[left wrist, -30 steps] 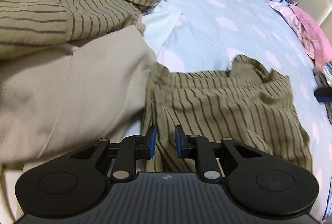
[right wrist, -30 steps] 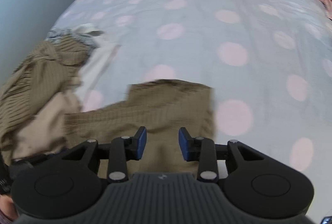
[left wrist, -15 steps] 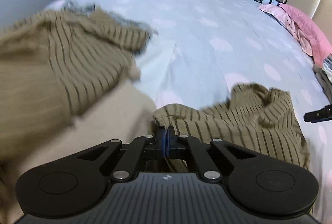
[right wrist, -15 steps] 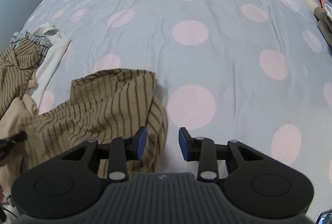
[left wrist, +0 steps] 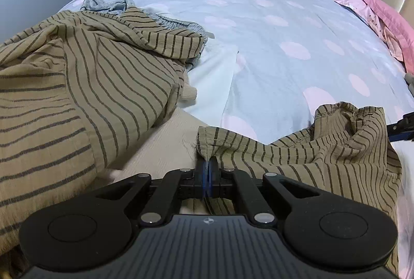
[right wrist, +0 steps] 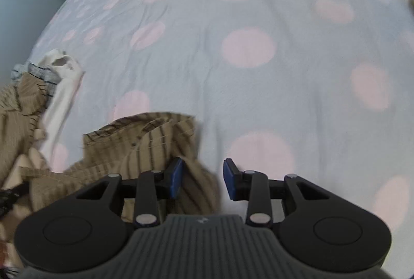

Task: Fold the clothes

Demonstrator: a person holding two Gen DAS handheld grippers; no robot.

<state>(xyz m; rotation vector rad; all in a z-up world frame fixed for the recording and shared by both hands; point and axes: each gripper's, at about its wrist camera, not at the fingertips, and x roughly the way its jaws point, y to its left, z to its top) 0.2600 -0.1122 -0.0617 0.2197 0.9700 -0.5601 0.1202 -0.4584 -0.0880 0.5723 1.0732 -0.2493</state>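
Observation:
A tan garment with dark stripes [left wrist: 310,152] lies crumpled on the spotted bedspread [left wrist: 258,28]. My left gripper [left wrist: 207,173] is shut on a hemmed corner of it, low in the left wrist view. In the right wrist view the same striped garment [right wrist: 145,149] bunches at the lower left. My right gripper [right wrist: 203,175] hangs open over its right edge, the left finger above the cloth and the right finger above the bedspread [right wrist: 258,72]. The right gripper's tip [left wrist: 401,126] shows at the far right edge of the left wrist view.
A pile of other clothes fills the left: a second striped tan piece [left wrist: 77,77], a plain beige one [left wrist: 160,141], a white one [left wrist: 214,77] and a grey one [left wrist: 108,3]. Pink pillows [left wrist: 388,20] lie at the far right. A dark wardrobe stands behind the bed.
My left gripper closed on the striped garment's corner and lifted it a little. My right gripper stayed open and moved down onto the garment's right edge.

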